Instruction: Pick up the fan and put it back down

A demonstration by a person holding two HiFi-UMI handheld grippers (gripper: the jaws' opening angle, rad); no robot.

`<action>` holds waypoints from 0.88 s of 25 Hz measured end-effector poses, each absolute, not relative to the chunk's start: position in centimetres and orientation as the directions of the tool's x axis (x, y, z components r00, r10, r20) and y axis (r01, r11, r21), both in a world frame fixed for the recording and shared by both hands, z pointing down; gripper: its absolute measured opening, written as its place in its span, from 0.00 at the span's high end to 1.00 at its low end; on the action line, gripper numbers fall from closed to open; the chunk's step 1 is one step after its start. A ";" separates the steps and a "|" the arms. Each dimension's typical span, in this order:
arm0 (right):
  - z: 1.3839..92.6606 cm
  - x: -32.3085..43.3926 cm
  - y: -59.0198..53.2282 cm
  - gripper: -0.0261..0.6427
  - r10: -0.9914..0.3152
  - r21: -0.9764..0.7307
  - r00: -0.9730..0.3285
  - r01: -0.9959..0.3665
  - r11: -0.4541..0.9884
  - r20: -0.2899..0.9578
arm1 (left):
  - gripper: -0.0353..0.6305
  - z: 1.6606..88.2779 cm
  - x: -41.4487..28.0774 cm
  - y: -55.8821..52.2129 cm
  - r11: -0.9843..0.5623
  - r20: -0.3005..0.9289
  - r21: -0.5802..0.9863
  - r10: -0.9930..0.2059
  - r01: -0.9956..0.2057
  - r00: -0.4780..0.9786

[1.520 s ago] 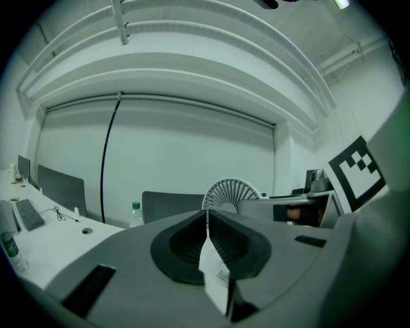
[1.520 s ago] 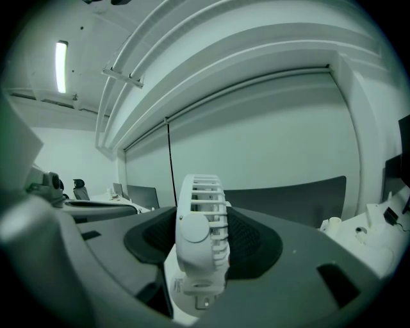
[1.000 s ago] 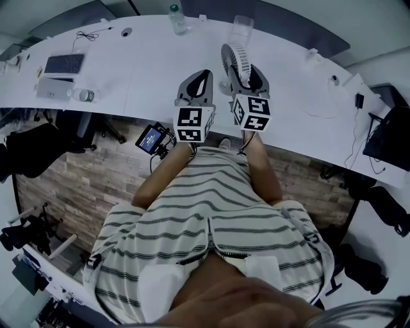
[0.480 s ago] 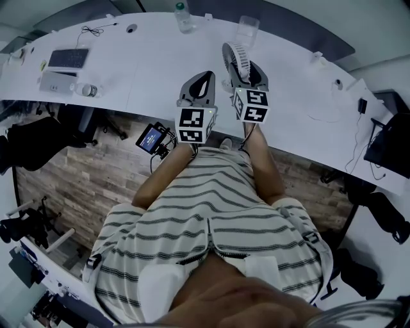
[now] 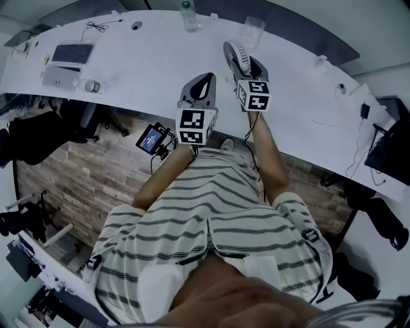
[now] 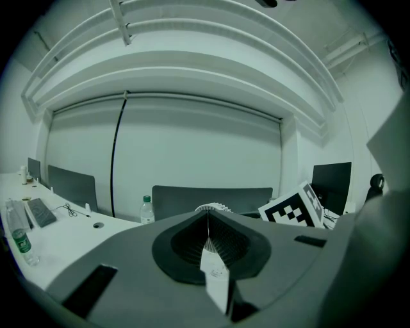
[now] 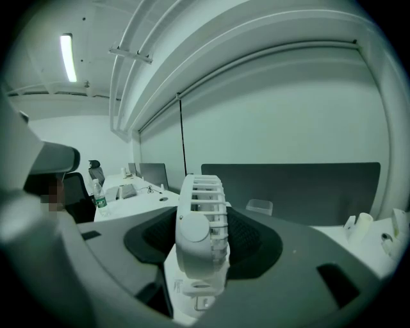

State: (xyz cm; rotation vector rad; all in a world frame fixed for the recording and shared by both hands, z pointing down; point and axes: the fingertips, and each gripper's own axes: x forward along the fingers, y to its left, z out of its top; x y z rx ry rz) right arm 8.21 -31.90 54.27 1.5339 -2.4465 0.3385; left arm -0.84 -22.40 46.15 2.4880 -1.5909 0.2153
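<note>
1. Right now, your right tongs (image 5: 246, 66) are clamped on the fan (image 5: 236, 54), with the dark ribbed jaw pads pressed against its casing from both sides.
2. Your left tongs (image 5: 200, 86) are closed on nothing, and the two jaws meet in a thin seam.
3. The fan is smooth white plastic: a round body with a rim of short slats and a plain round cap on one face.
4. It sits over the smooth, curved white counter (image 5: 154, 61), near a clear cup (image 5: 253, 28) and a bottle (image 5: 188, 16). No view shows whether its foot touches the surface.
5. A small label low on the fan is too blurred to read. The cube on each pair of tongs carries only black-and-white square markers.
6. The fan stands upright with its long axis vertical. Its rim is edge-on to the right gripper view, so its flat faces look toward the jaws.
</note>
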 end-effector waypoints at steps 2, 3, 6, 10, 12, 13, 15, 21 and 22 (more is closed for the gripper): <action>55.1 8.0 -32.4 0.62 -0.838 -0.061 -0.434 -0.896 0.440 0.330 | 0.93 46.3 -1.3 -22.4 -0.401 0.220 0.073 -0.887 -0.913 0.407; 55.5 8.0 -32.7 0.62 -0.834 -0.059 -0.437 -0.894 0.444 0.336 | 0.94 46.3 -1.5 -22.4 -0.395 0.222 0.074 -0.889 -0.916 0.401; 56.3 7.8 -33.3 0.62 -0.820 -0.052 -0.454 -0.883 0.467 0.349 | 0.93 46.4 -1.9 -22.4 -0.384 0.225 0.074 -0.893 -0.920 0.391; 57.2 6.8 -33.8 0.62 -0.787 -0.042 -0.502 -0.851 0.523 0.359 | 0.93 46.5 -2.2 -22.4 -0.378 0.229 0.074 -0.894 -0.923 0.384; 58.0 6.4 -33.8 0.62 -0.761 -0.049 -0.533 -0.829 0.557 0.370 | 0.93 46.5 -2.2 -22.3 -0.376 0.231 0.070 -0.895 -0.924 0.382; 58.4 6.2 -33.7 0.62 -0.747 -0.053 -0.550 -0.817 0.575 0.373 | 0.93 46.5 -2.3 -22.3 -0.375 0.232 0.067 -0.895 -0.925 0.380; 59.2 6.0 -33.8 0.62 -0.722 -0.065 -0.582 -0.793 0.606 0.375 | 0.93 46.6 -2.3 -22.3 -0.374 0.235 0.059 -0.896 -0.926 0.377; 60.8 5.7 -34.2 0.62 -0.645 -0.065 -0.667 -0.712 0.699 0.372 | 0.93 47.1 -2.1 -22.2 -0.379 0.249 0.060 -0.890 -0.923 0.382; 60.9 5.5 -34.2 0.62 -0.625 -0.064 -0.689 -0.689 0.722 0.368 | 0.93 47.2 -2.1 -22.2 -0.383 0.252 0.061 -0.888 -0.922 0.386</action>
